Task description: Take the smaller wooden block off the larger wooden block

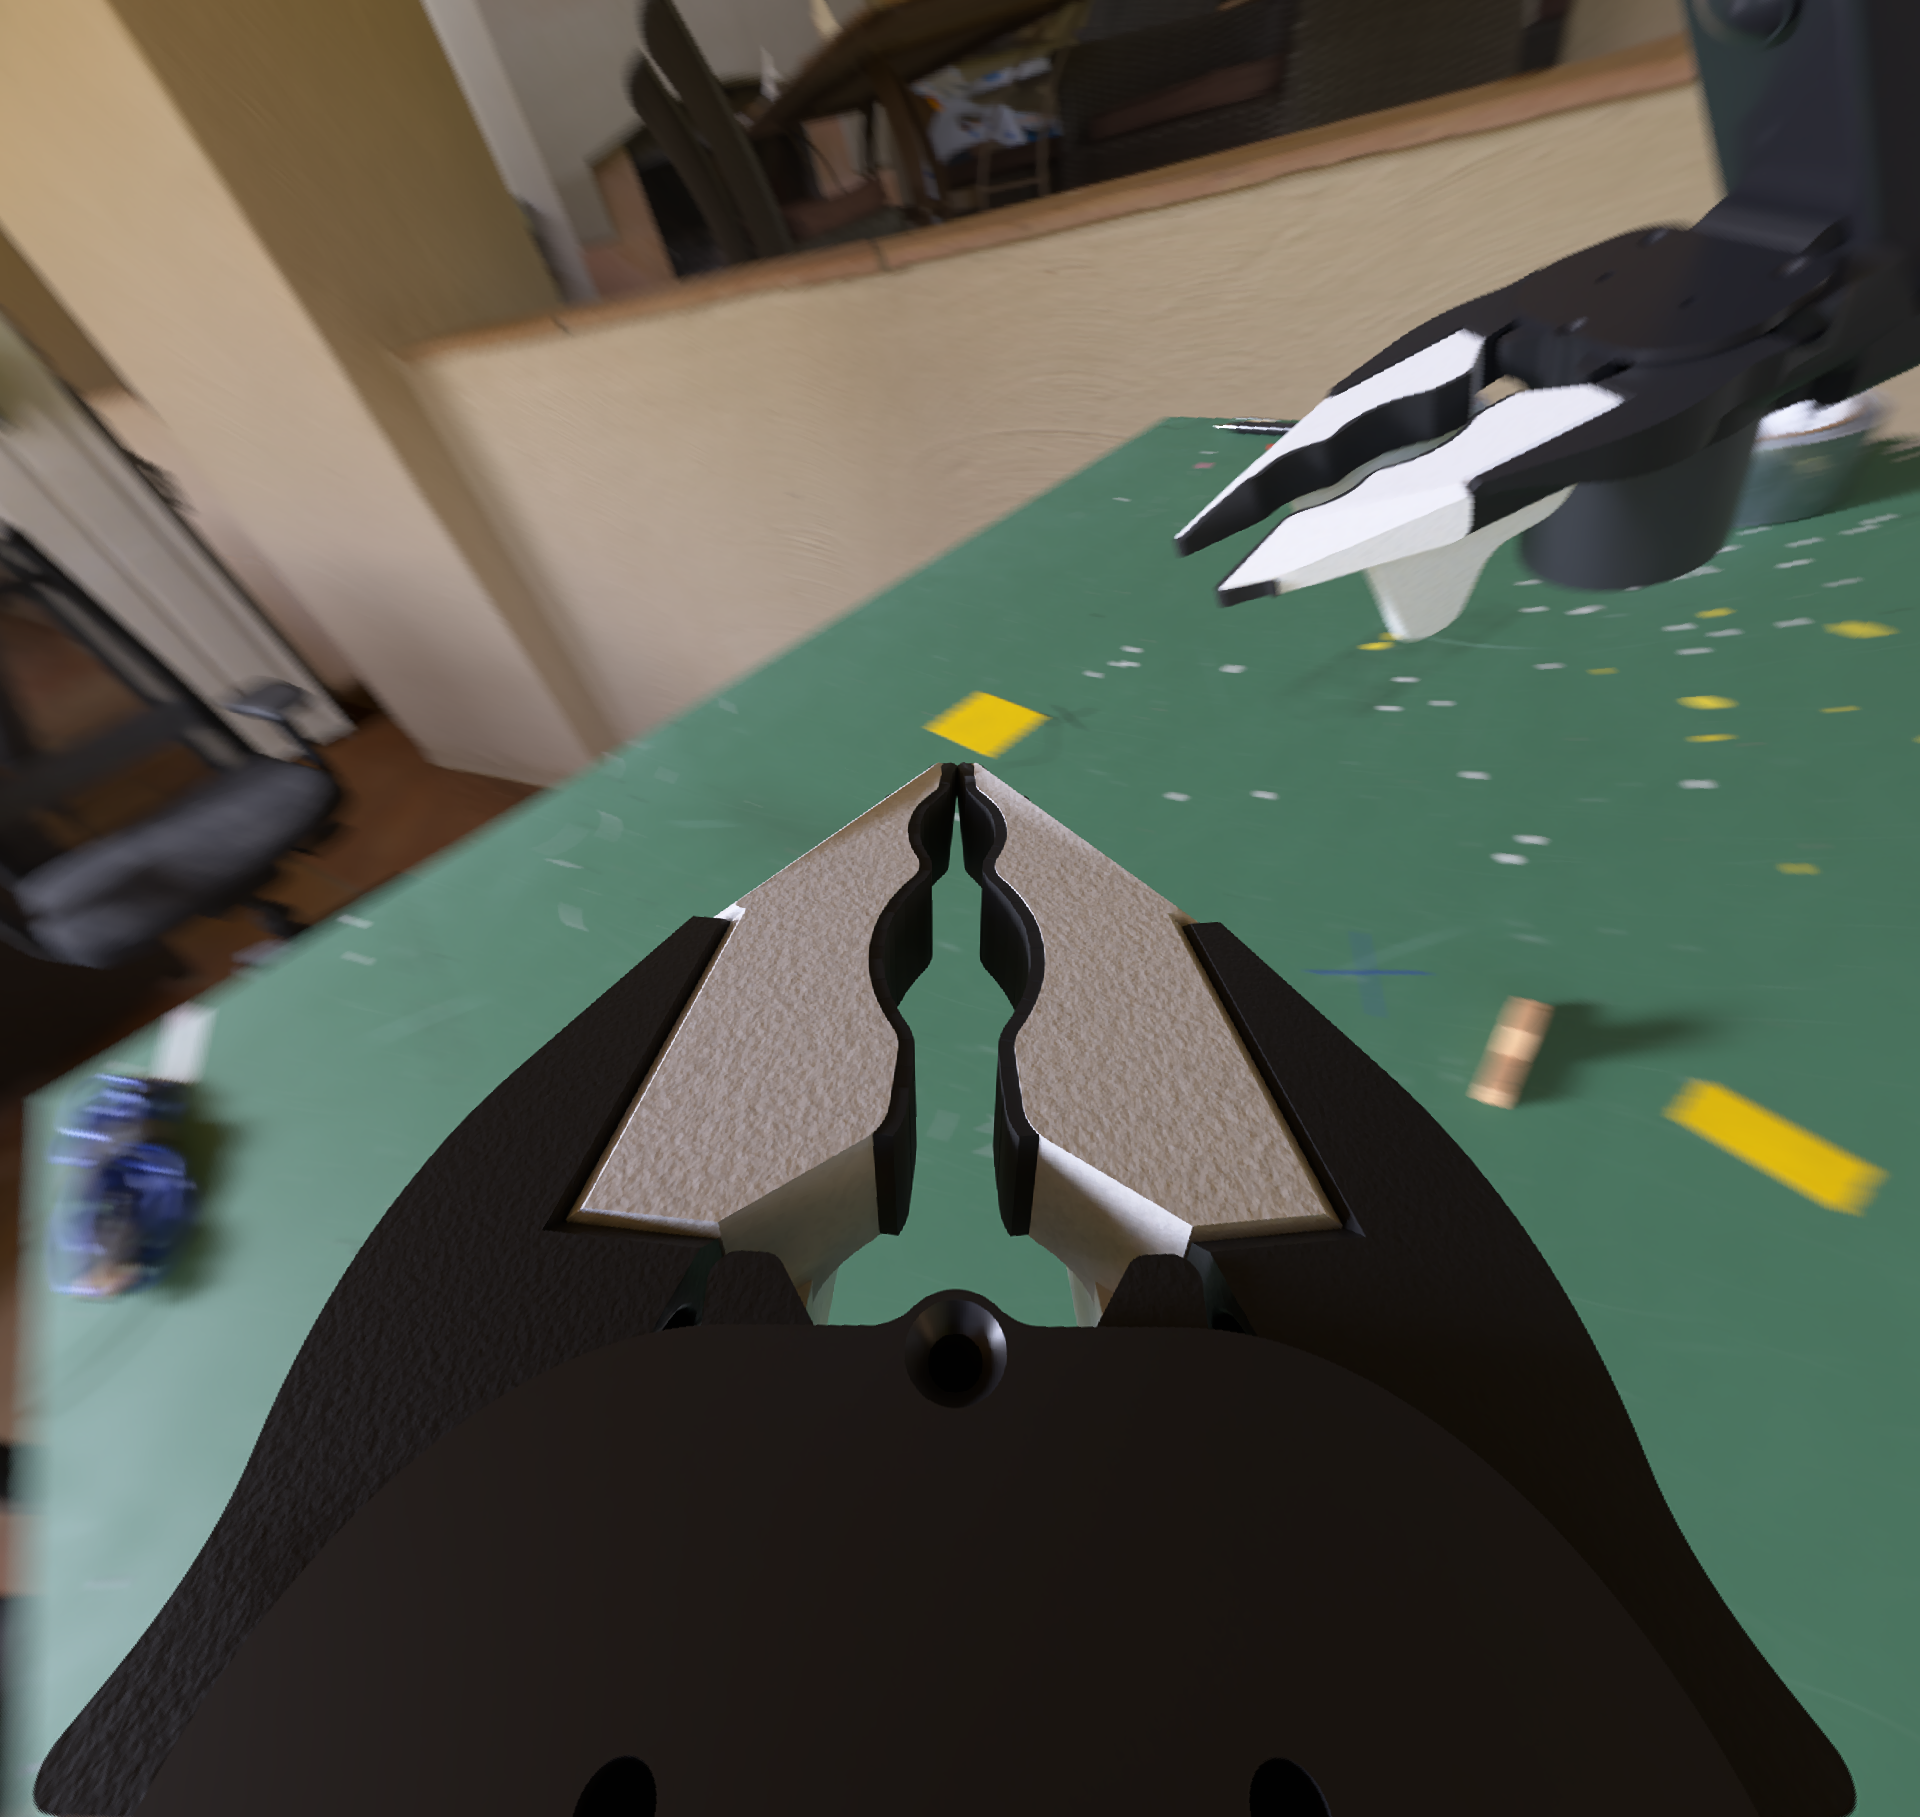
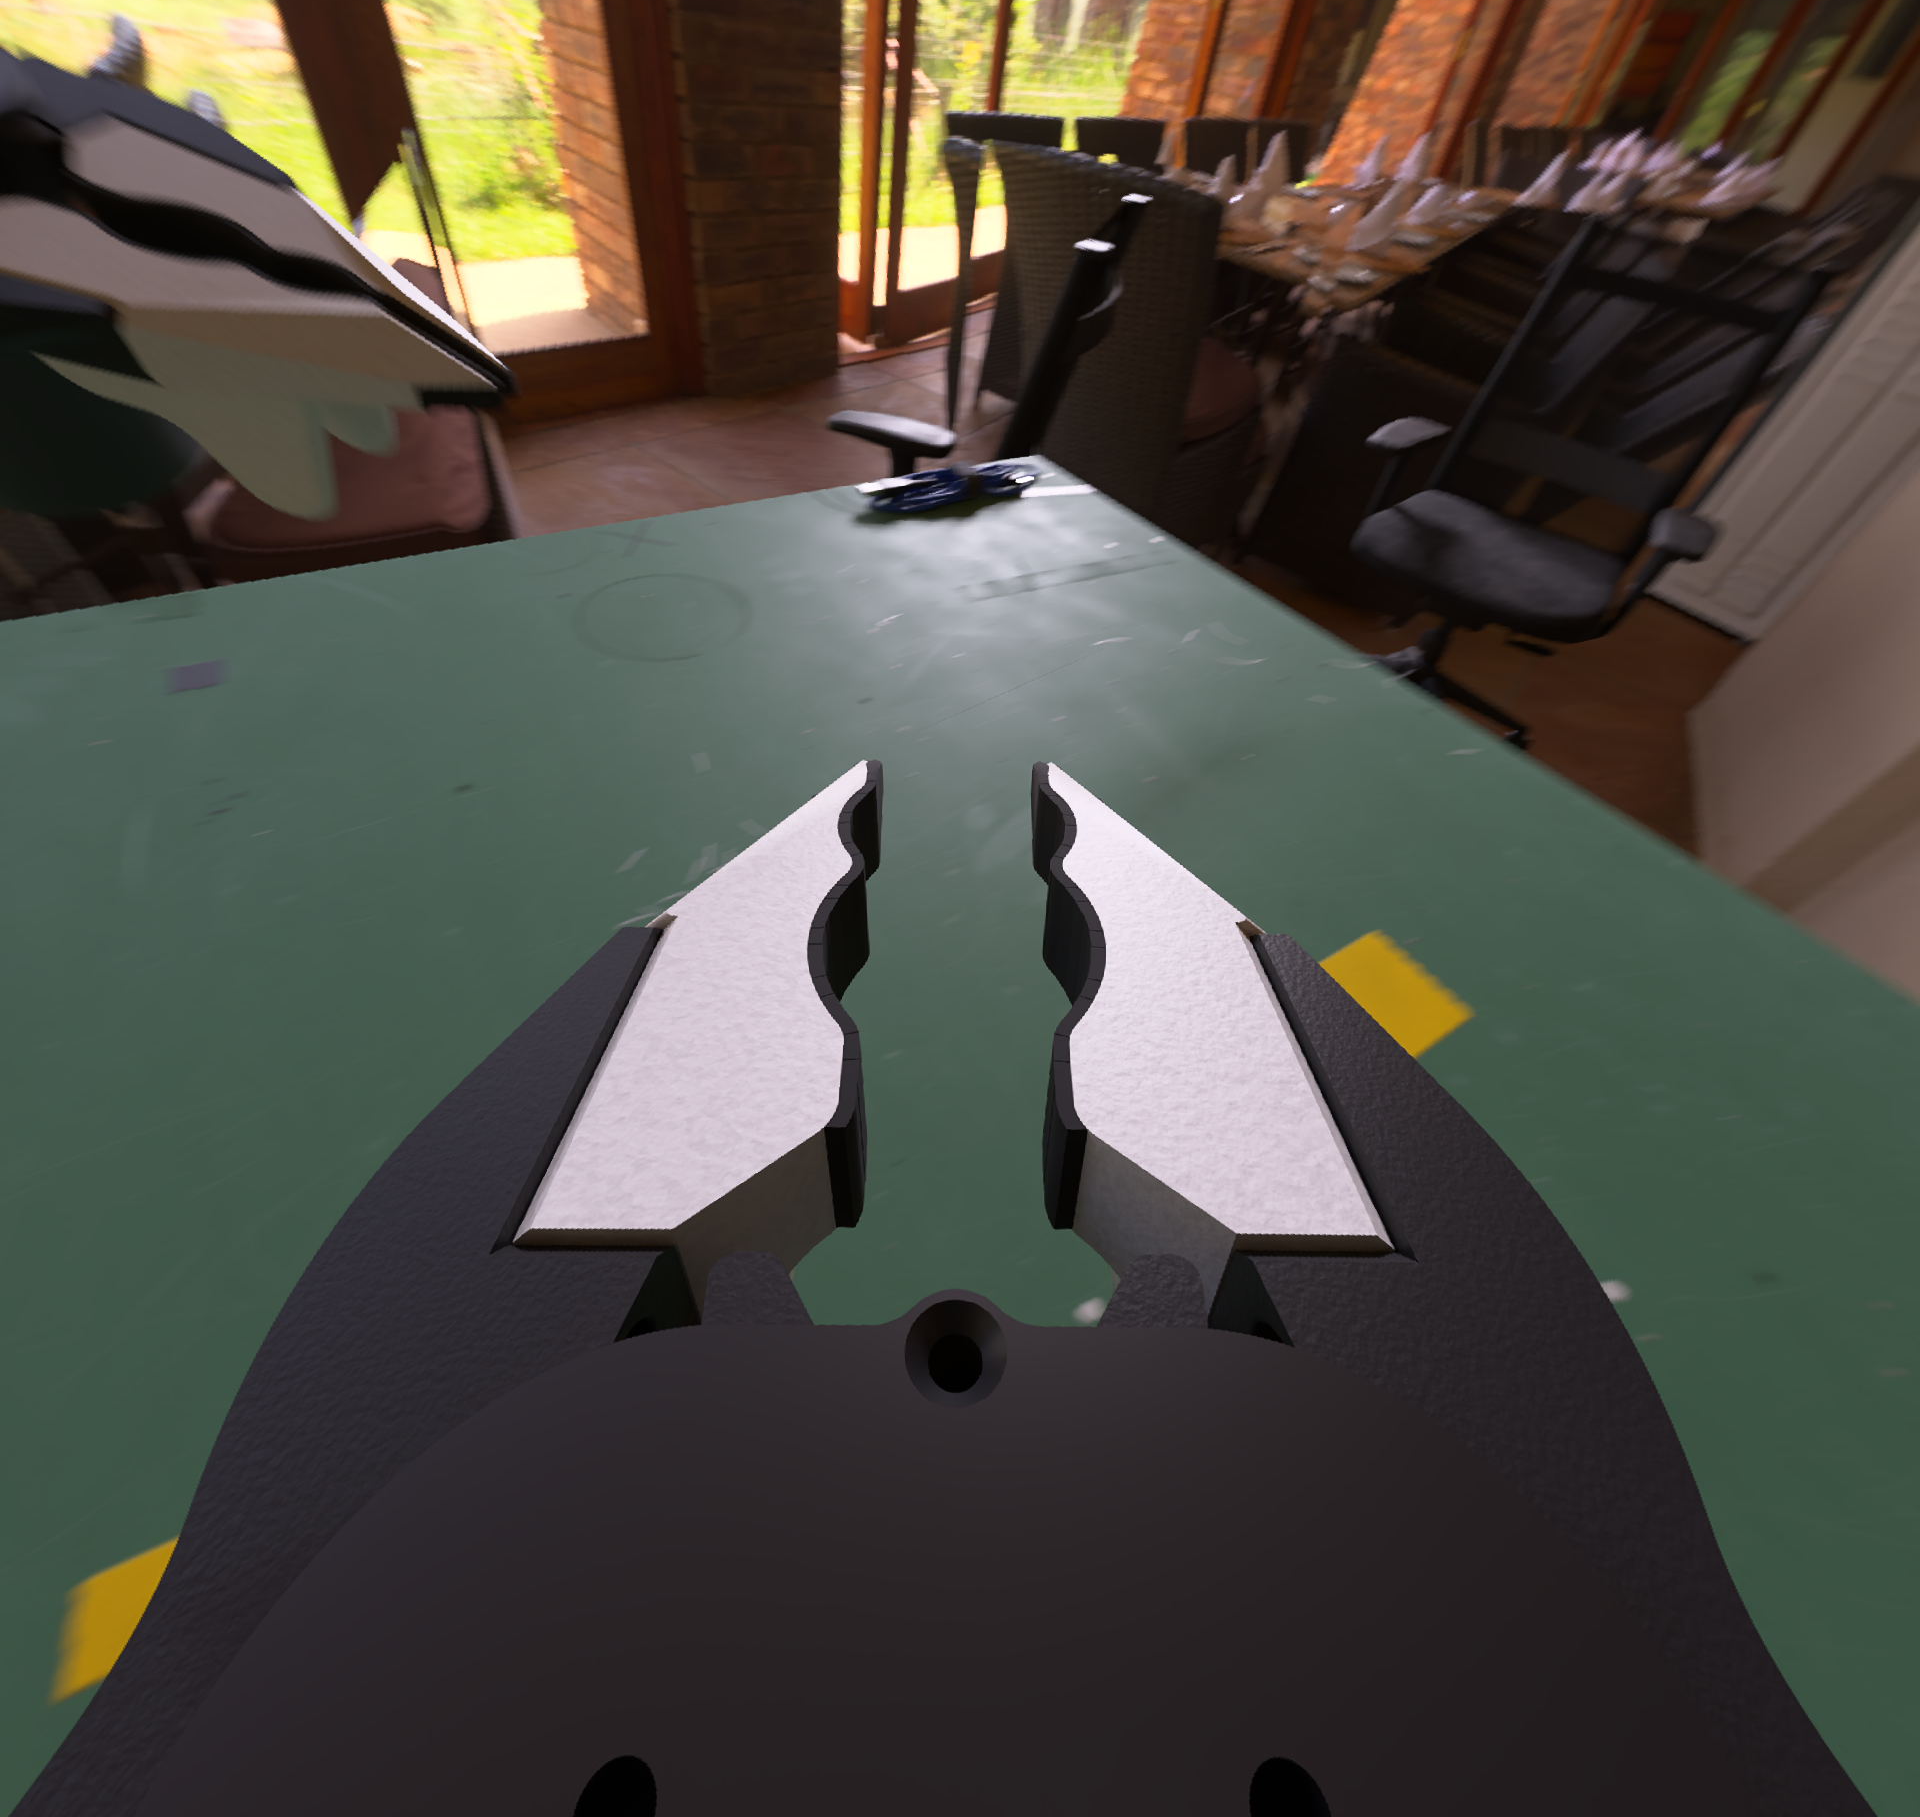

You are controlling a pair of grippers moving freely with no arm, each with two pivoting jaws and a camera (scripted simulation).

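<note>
The wooden blocks [image 1: 1512,1050] show only in the left wrist view, as a small stack standing on the green table [image 1: 1195,936] to the right of my left gripper. The upper piece [image 1: 1525,1017] sits on the lower piece [image 1: 1496,1079]; their sizes are hard to tell apart. My left gripper [image 1: 956,772] is shut and empty, held above the table, left of the stack. My right gripper [image 2: 956,780] is open and empty over bare green table [image 2: 416,884]. It also shows in the left wrist view [image 1: 1210,567], raised beyond the stack. The blocks are out of the right wrist view.
A blue object [image 1: 125,1175] lies near the table's left edge and shows at the far edge in the right wrist view [image 2: 945,489]. Yellow tape marks [image 1: 1771,1144] lie on the table. An office chair [image 2: 1538,541] stands beside it. My left gripper [image 2: 468,370] hangs at upper left.
</note>
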